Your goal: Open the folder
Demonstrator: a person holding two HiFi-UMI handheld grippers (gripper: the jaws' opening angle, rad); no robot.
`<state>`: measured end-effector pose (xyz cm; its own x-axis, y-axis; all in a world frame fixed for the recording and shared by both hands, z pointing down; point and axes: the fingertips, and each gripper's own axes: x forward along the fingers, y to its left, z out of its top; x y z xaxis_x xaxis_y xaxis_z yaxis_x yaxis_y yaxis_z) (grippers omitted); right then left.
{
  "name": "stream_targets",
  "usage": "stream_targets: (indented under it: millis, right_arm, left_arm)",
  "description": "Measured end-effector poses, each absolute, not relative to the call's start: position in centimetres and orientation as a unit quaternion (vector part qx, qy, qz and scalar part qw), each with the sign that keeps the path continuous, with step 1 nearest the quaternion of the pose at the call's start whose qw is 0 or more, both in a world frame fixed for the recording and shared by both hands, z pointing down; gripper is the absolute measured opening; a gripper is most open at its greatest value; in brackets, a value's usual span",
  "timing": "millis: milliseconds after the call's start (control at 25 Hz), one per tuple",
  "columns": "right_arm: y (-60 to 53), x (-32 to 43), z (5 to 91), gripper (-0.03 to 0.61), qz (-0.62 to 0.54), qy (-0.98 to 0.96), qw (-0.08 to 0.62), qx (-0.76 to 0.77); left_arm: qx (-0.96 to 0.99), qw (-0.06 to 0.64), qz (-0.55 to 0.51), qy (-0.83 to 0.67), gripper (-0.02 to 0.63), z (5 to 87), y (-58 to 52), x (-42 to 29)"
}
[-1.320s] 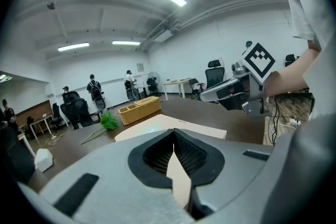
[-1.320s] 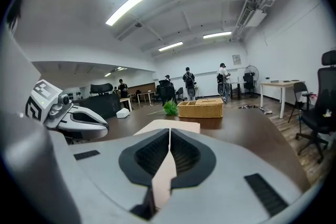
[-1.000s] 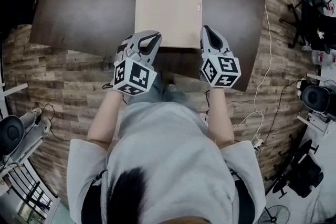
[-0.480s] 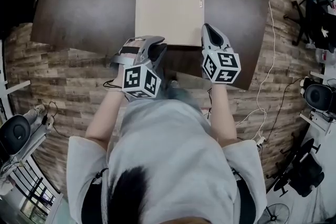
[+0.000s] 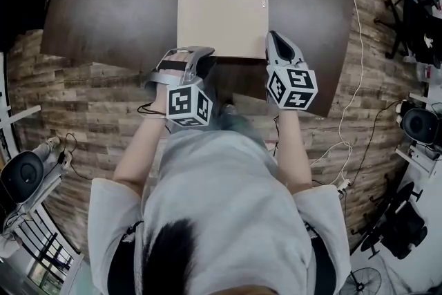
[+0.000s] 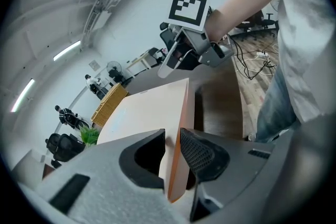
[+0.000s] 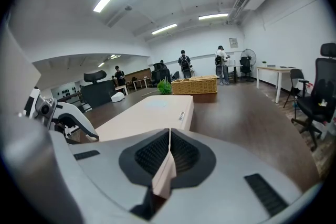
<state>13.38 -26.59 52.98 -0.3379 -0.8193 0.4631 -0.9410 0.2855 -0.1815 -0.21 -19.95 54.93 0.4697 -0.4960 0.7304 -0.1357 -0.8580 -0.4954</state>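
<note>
Folder of flat beige cardboard (image 5: 221, 3) lies on the dark brown wooden surface (image 5: 117, 10). The left tool (image 5: 203, 62) clamps its near-left corner, and the right tool (image 5: 273, 41) is closed on its near-right cover corner.

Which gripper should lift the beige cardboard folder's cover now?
Probably the right gripper: its jaws pinch only the thin cover corner of the beige cardboard folder. The left gripper clamps its whole thick edge, steadying it.
</note>
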Motion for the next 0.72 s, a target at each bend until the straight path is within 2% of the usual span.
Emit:
stream_targets:
  millis: [720]
  right_arm:
    - [-27.3,13.7,56.1,0.011,0.263,-0.773,0.197,0.543]
  left_arm:
    - [-0.830,0.184,-0.484,0.208,0.078,54.8,-20.4,-0.9]
